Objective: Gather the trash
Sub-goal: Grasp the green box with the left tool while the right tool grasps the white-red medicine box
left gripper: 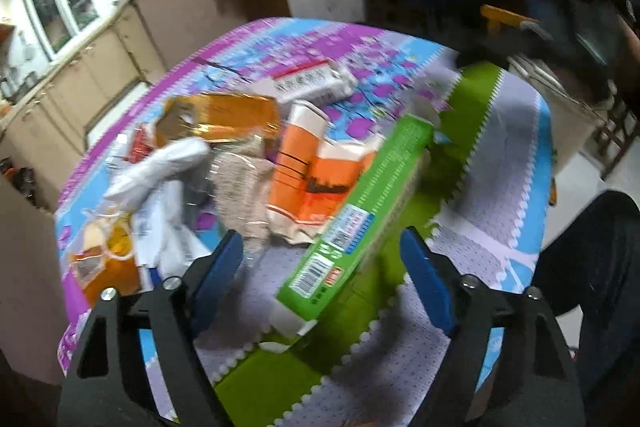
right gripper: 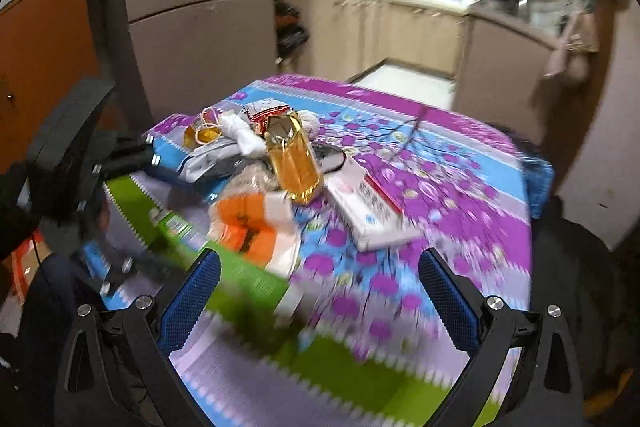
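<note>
A pile of trash lies on the table with the patterned cloth (left gripper: pixel 500 155) (right gripper: pixel 460 187). A long green box (left gripper: pixel 360 215) (right gripper: pixel 240 267) lies nearest, running between the blue fingers of my left gripper (left gripper: pixel 324 263). The pads stand clear of it, so the gripper is open. Behind it sit a crumpled orange-and-white carton (left gripper: pixel 308 171) (right gripper: pixel 252 223), a gold foil box (left gripper: pixel 224 115) (right gripper: pixel 294 163), a white box with a red stripe (left gripper: pixel 316 83) (right gripper: pixel 372 211) and a white plastic bag (left gripper: pixel 160 167) (right gripper: pixel 240 139). My right gripper (right gripper: pixel 320 291) hovers open over the cloth's near edge, holding nothing.
An orange bag with a cord (left gripper: pixel 108 251) (right gripper: pixel 204 133) lies at the pile's far side. Kitchen cabinets (right gripper: pixel 380 27) and a tall fridge (right gripper: pixel 200 27) stand beyond the table. A person's dark trouser leg (left gripper: pixel 592 267) is beside the table edge. Both views are motion-blurred.
</note>
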Demonstrator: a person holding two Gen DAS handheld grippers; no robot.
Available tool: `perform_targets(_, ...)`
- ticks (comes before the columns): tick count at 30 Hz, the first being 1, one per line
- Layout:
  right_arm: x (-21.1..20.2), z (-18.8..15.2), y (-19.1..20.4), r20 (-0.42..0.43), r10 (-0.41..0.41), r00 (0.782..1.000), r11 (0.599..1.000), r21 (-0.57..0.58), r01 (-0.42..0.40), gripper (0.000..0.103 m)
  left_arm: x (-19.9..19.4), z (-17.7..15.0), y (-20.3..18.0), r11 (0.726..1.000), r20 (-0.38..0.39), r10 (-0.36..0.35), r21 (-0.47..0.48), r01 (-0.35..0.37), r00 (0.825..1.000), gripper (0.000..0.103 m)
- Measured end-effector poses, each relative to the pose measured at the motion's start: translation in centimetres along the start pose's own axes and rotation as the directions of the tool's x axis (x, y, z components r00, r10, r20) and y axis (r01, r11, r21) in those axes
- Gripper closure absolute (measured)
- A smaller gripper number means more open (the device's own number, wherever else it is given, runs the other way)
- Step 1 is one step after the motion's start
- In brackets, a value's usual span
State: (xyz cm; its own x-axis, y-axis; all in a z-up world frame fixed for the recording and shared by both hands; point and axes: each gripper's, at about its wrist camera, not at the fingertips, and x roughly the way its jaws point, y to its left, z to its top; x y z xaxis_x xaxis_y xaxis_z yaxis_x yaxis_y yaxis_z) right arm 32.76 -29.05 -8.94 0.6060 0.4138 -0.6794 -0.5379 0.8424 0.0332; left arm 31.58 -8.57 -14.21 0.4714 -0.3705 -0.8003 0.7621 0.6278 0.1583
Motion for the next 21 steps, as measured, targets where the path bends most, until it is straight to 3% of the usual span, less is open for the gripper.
perform_targets(7,8.2,5.7,-3.3,-0.195,0.042,0.98,0.99,-0.121,-0.067,0.008,1.6,-0.1,-0.1,0.998,-0.061,-0.055,0.031,0.057,0.997,0.035)
perform_targets(14,14.6,5.7,-4.0,-0.343,0.088,0.935,0.98,-0.137,-0.142,0.03,2.4,-0.5,0.3,0.992,-0.091,-0.126,-0.003,0.126,0.988,0.055)
perform_targets(17,15.4,5.1,-3.5,-0.353,0.071,0.933,0.979,-0.155,-0.133,0.052,2.1,-0.5,0.2,0.992,-0.081,-0.129,-0.02,0.128,0.988,0.067)
perform_targets(21,14.3,4.4,-3.4,-0.302,0.06,0.952,0.986,-0.128,-0.103,0.059,2.0,-0.6,-0.6,0.993,-0.057,-0.114,-0.041,0.111,0.992,0.076)
